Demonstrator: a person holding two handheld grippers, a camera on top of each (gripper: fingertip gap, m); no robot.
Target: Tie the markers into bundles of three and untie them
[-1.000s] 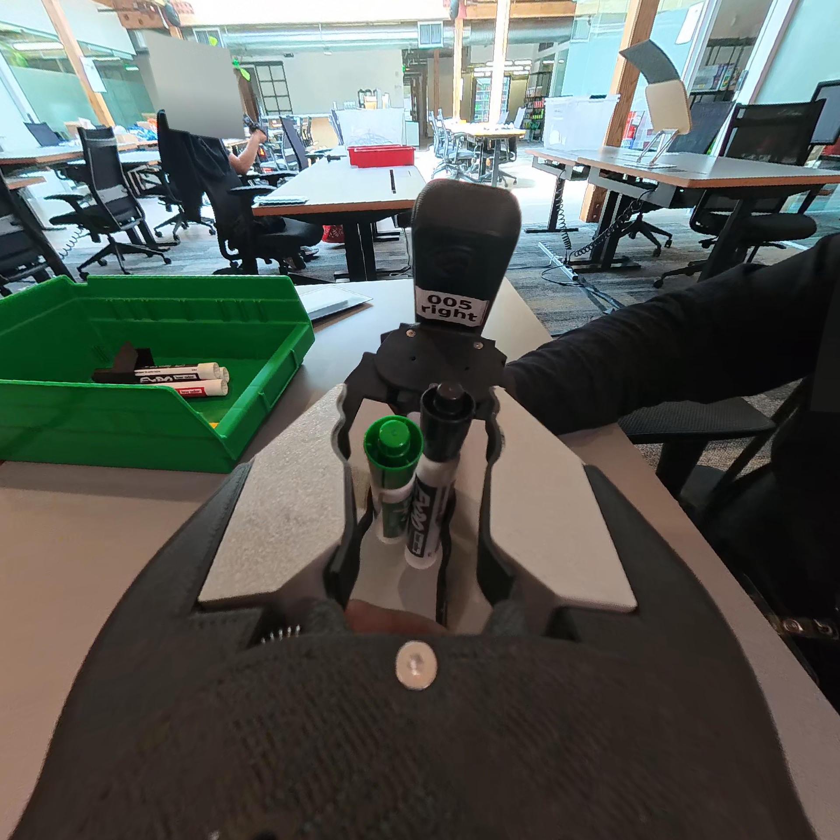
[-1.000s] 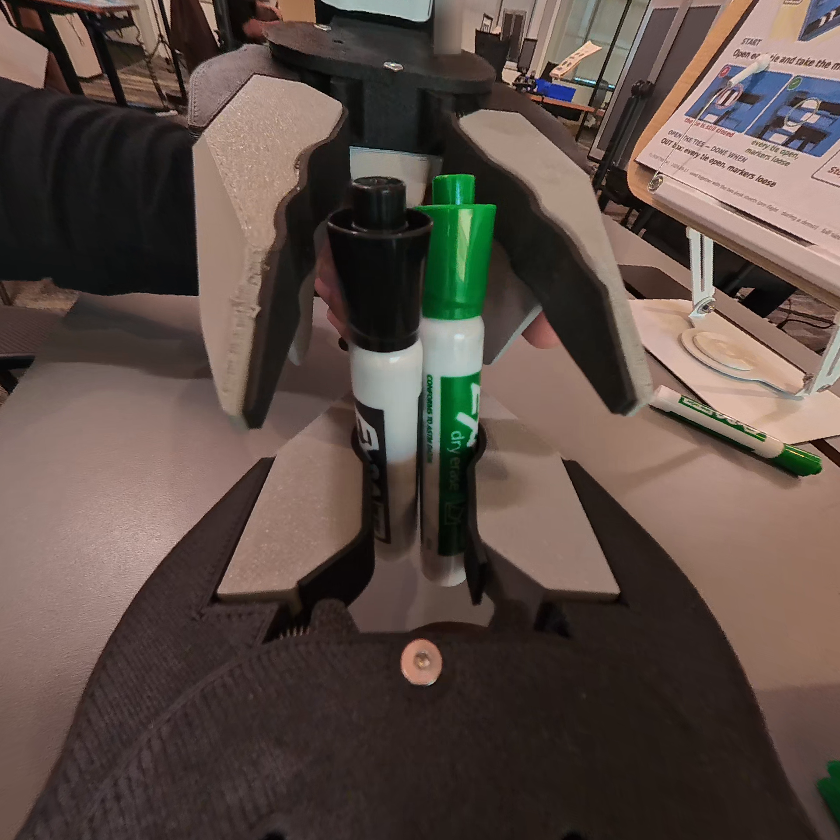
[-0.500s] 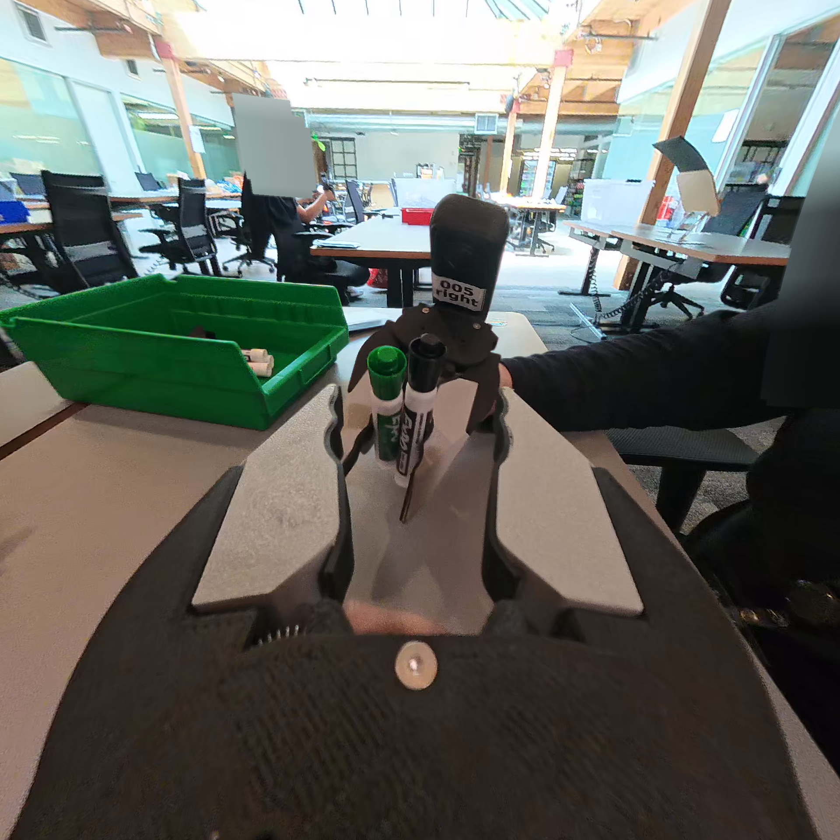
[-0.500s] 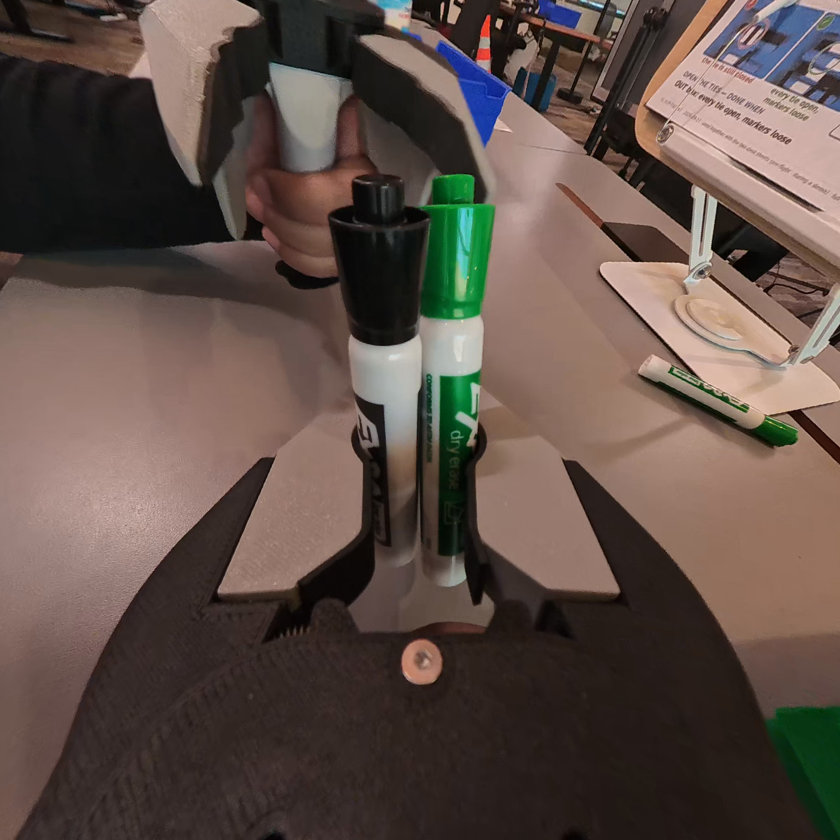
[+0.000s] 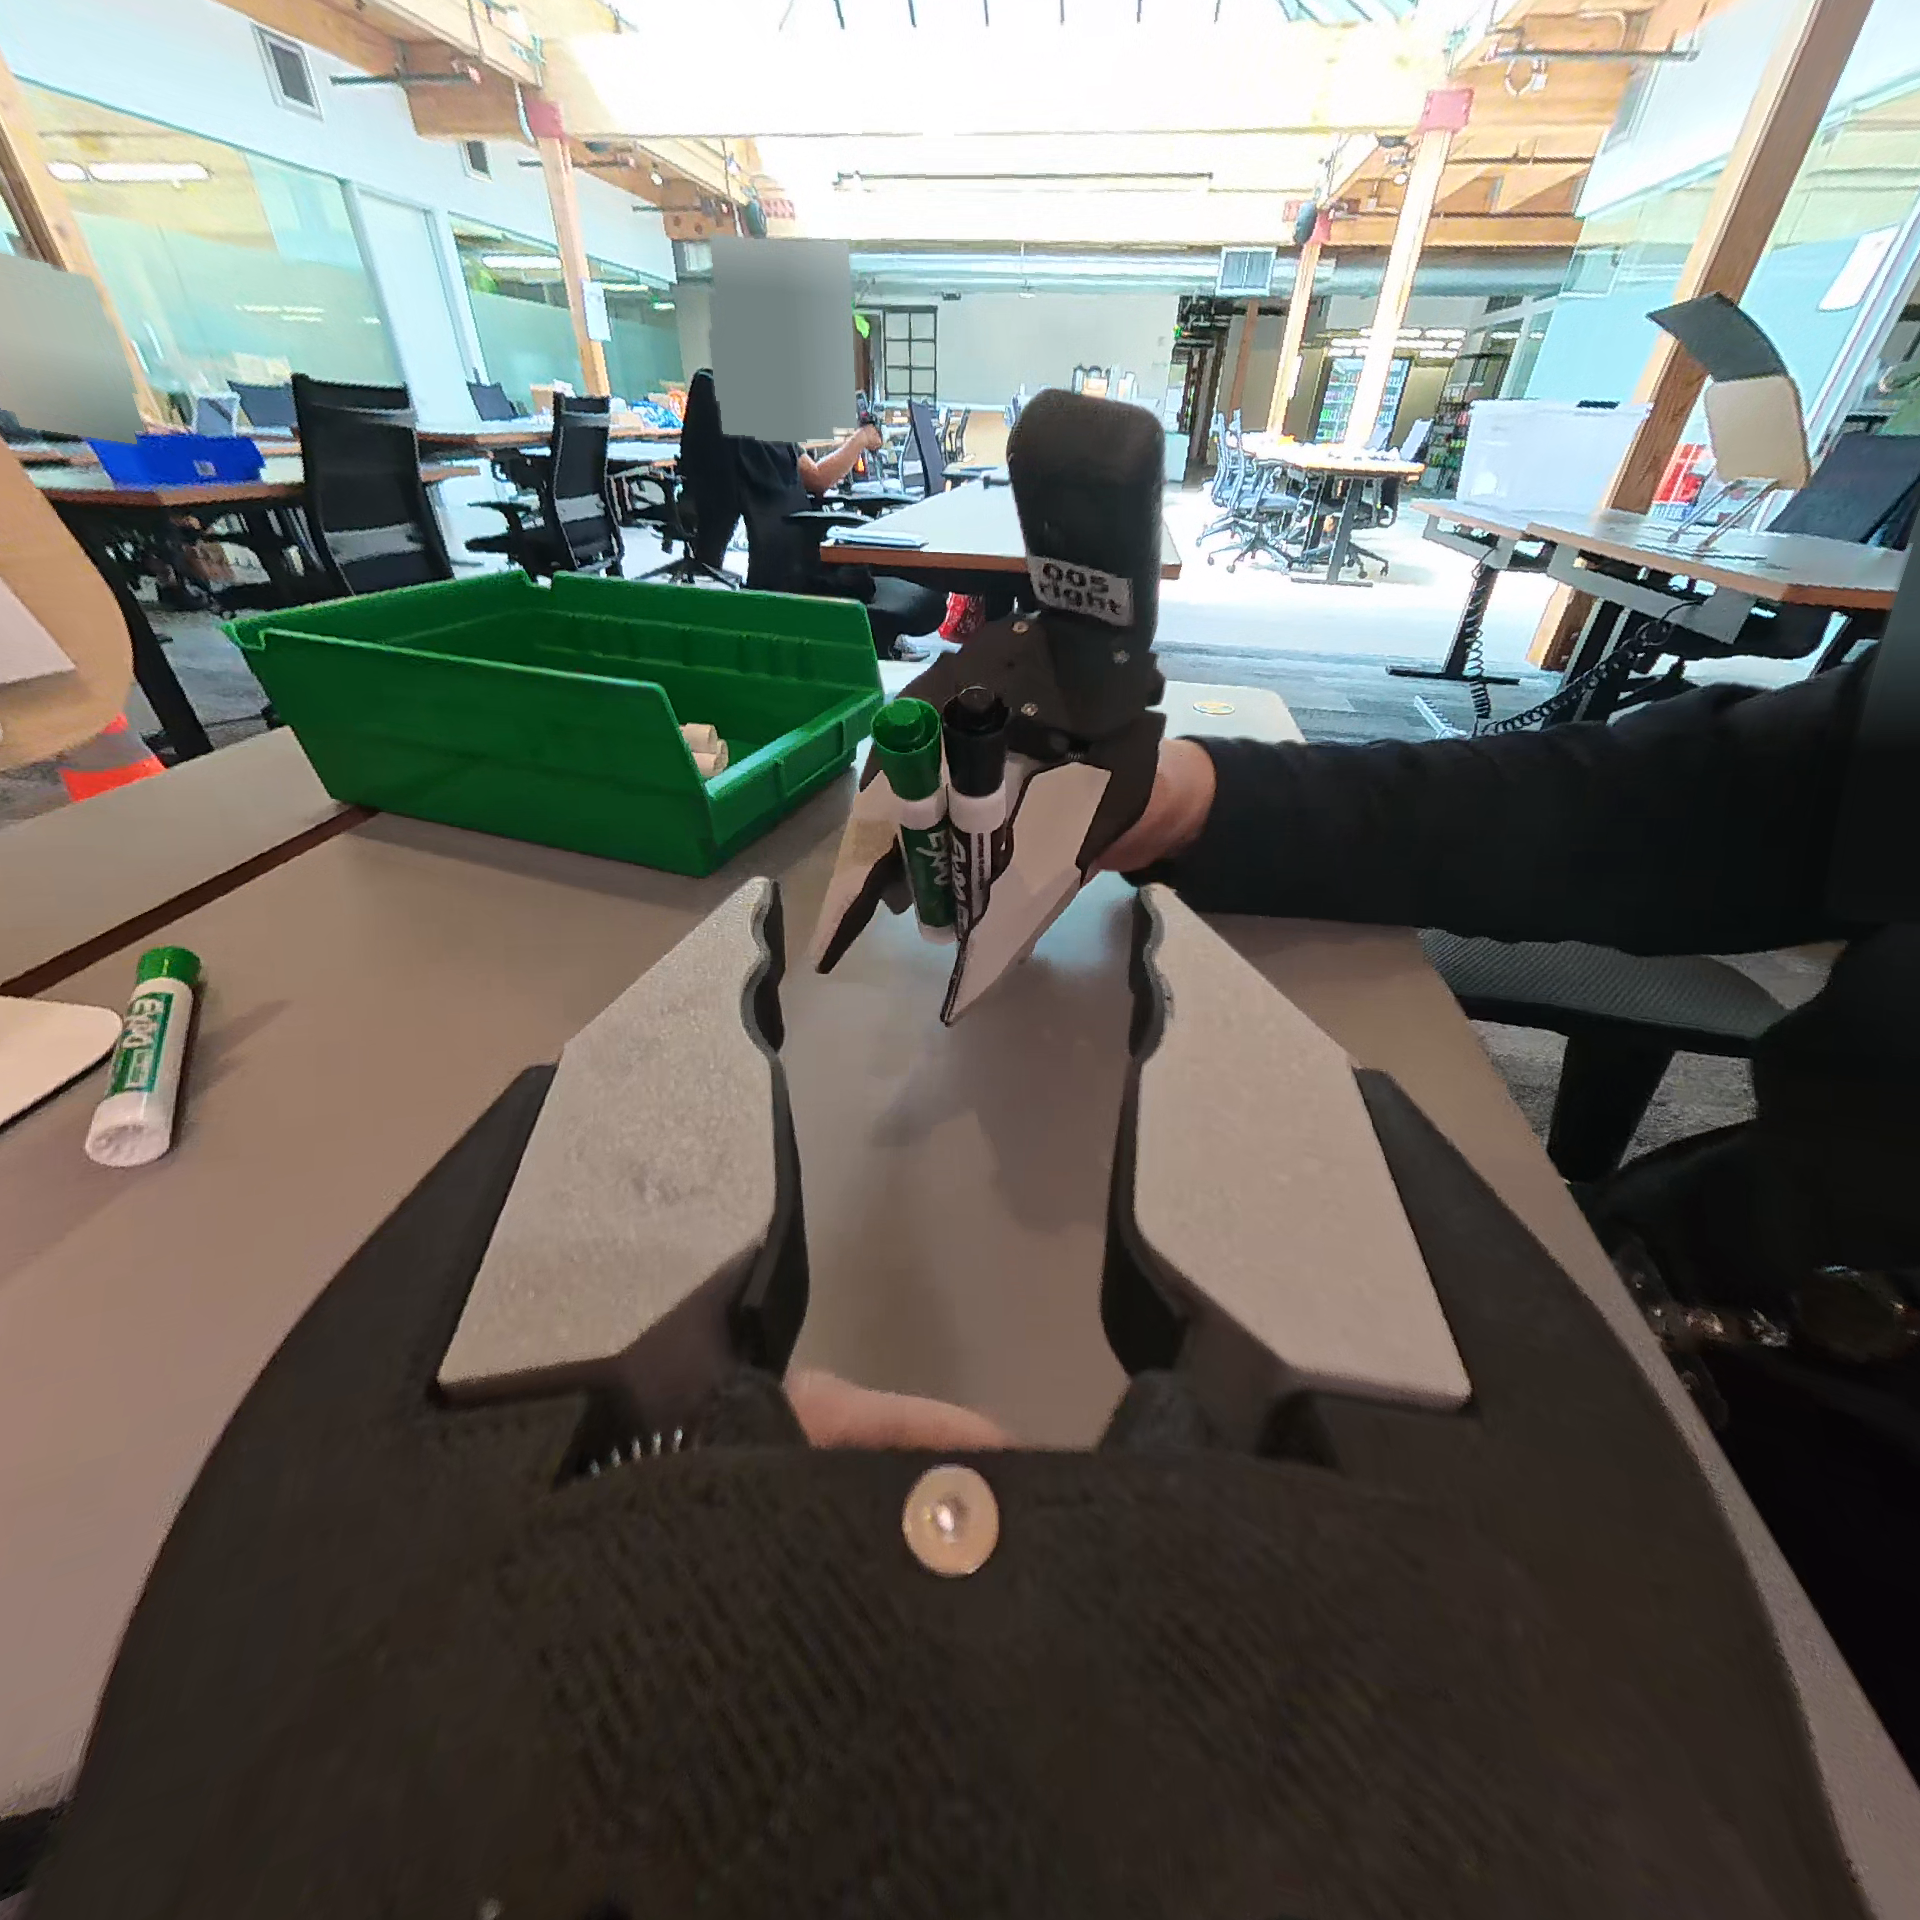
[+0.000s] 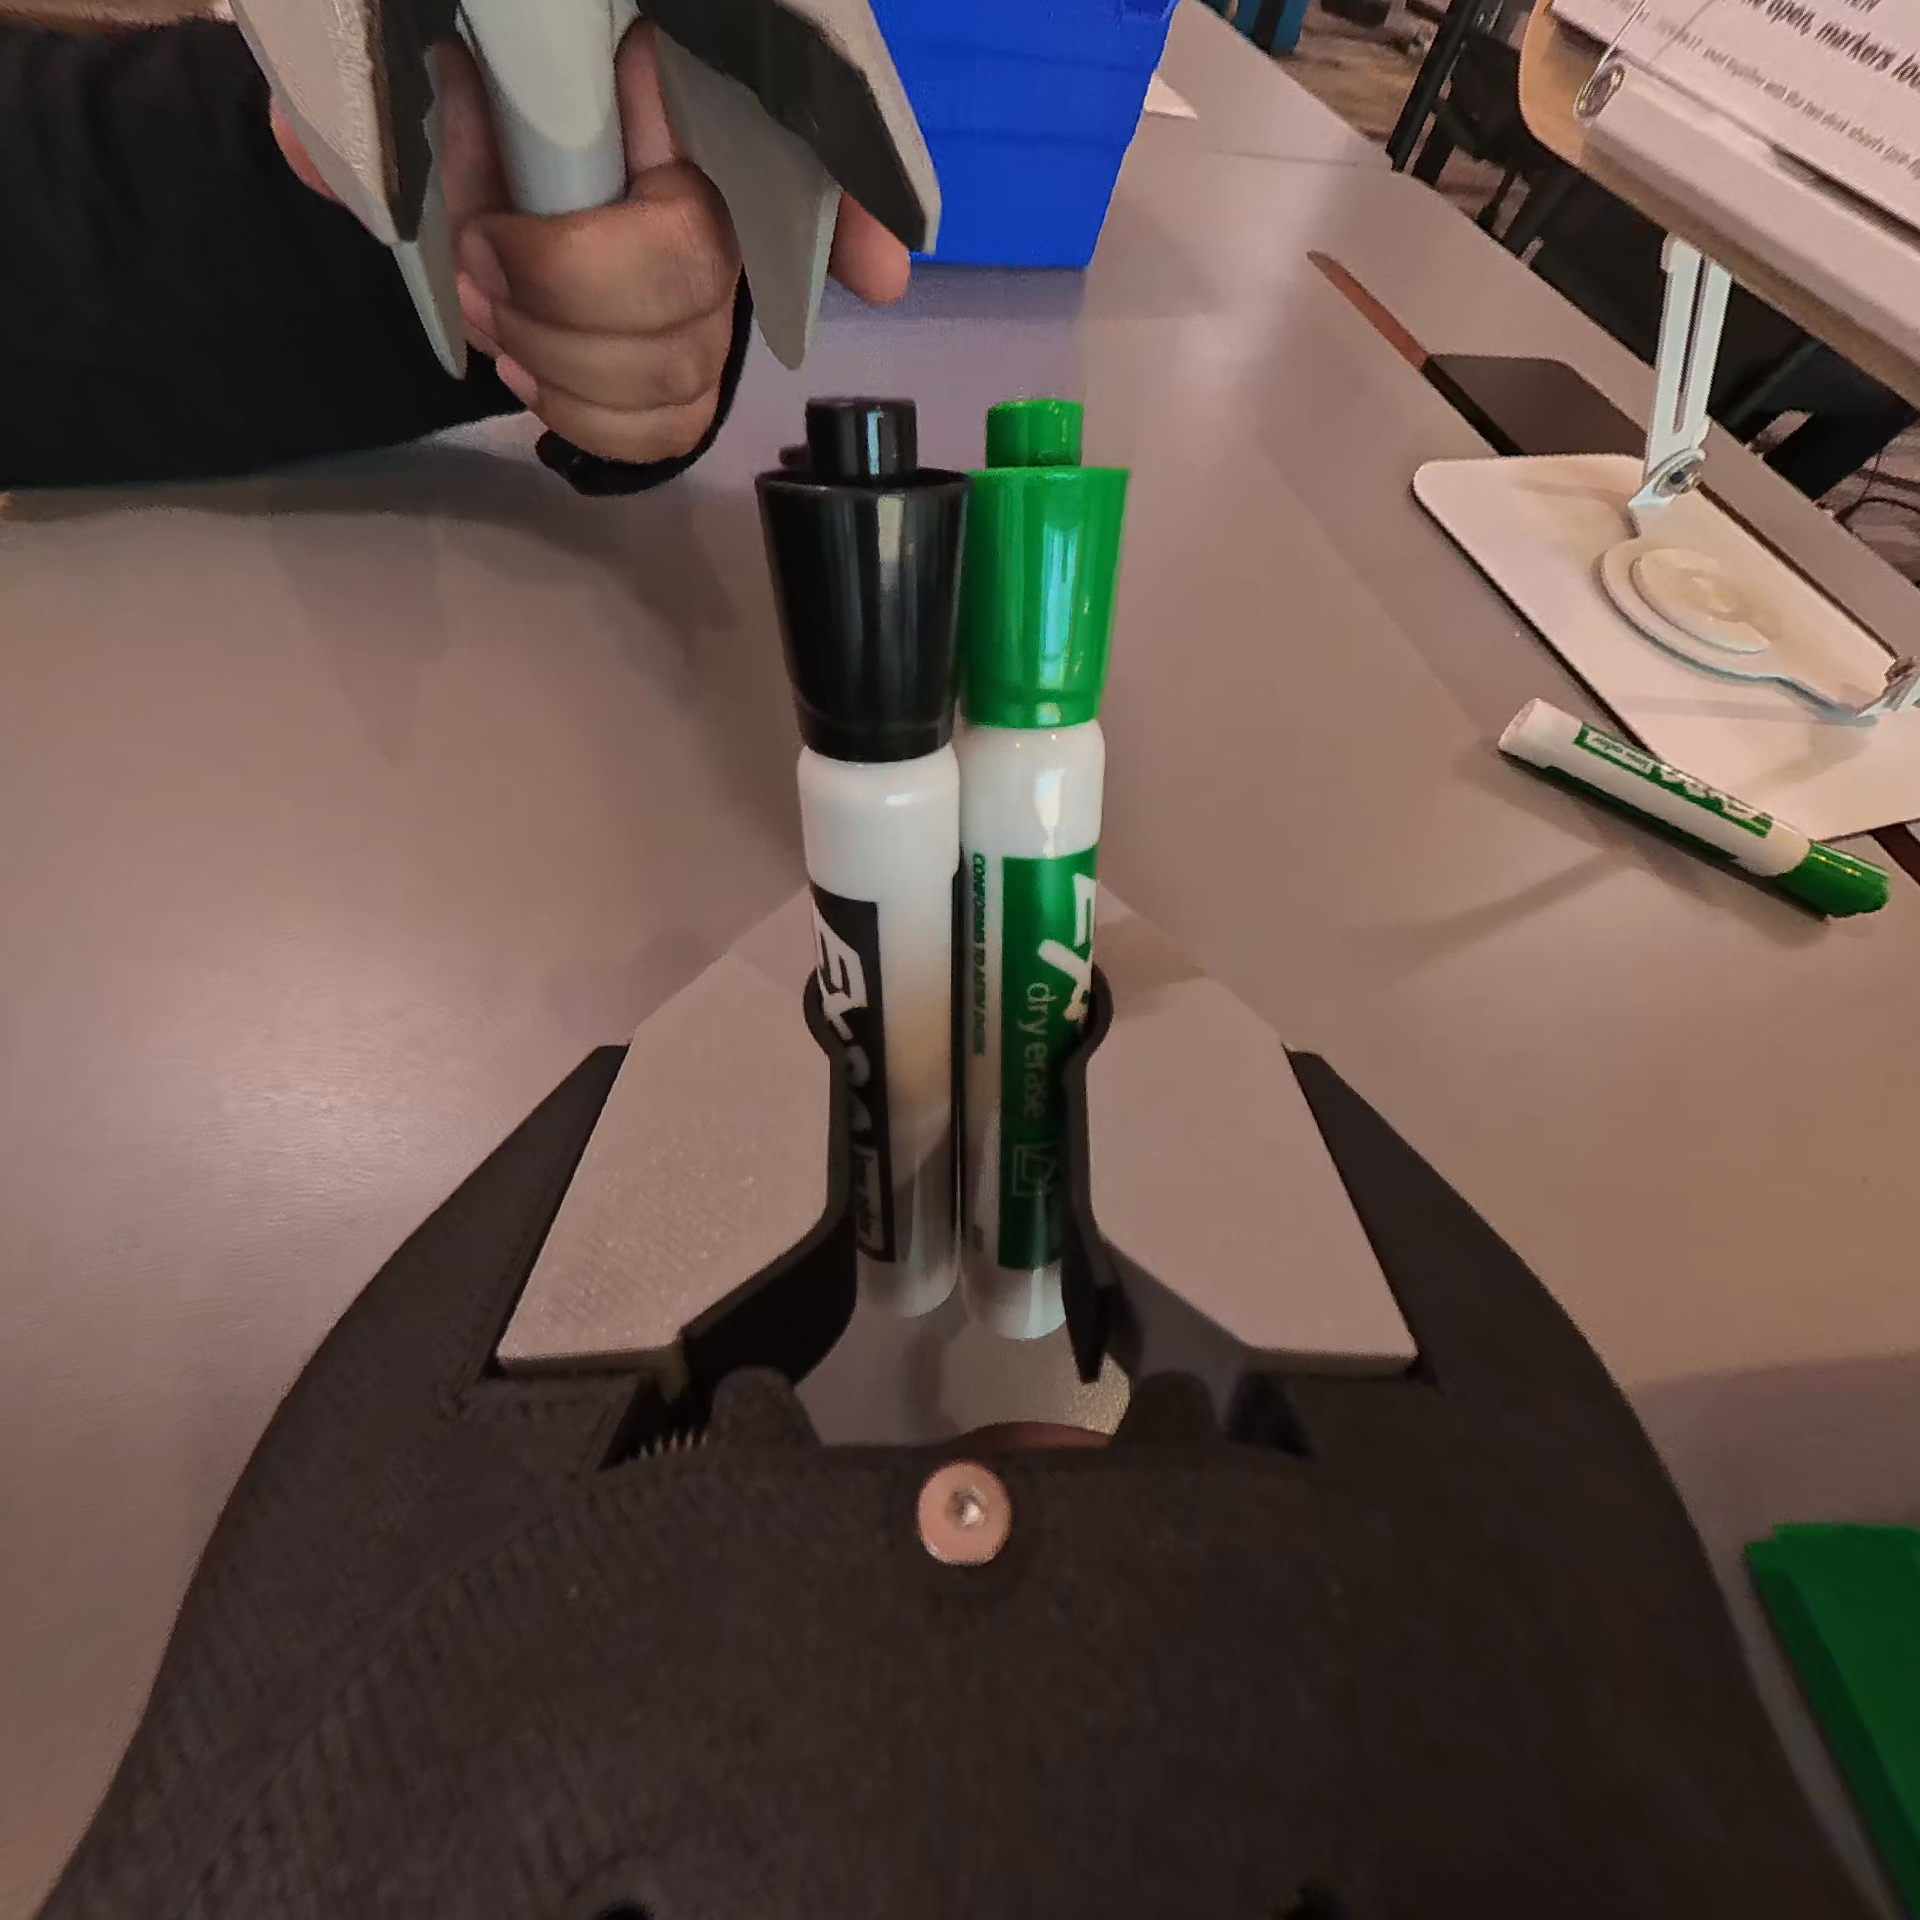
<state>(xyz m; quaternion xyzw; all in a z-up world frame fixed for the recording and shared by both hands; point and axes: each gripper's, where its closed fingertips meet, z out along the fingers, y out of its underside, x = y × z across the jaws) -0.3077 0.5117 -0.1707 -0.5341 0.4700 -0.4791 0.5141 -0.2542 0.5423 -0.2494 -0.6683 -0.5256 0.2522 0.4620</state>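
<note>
Your right gripper (image 6: 956,1029) jaws clamp a black marker (image 6: 881,862) and green marker (image 6: 1039,862) side by side; left gripper (image 5: 956,966) jaws wide, bare. Bin (image 5: 582,717) wall hides most contents. A loose green marker (image 5: 145,1049) lies beside a cut-off white stand base (image 5: 42,1049).

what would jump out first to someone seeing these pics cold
The eye goes straight to the right gripper, shut on a black marker and a green marker held side by side, caps pointing away from the camera. Next comes the left gripper, open with nothing between its fingers, facing that pair across the grey table. A bright green bin sits behind on the table, and one loose green marker lies flat near its edge.
</note>
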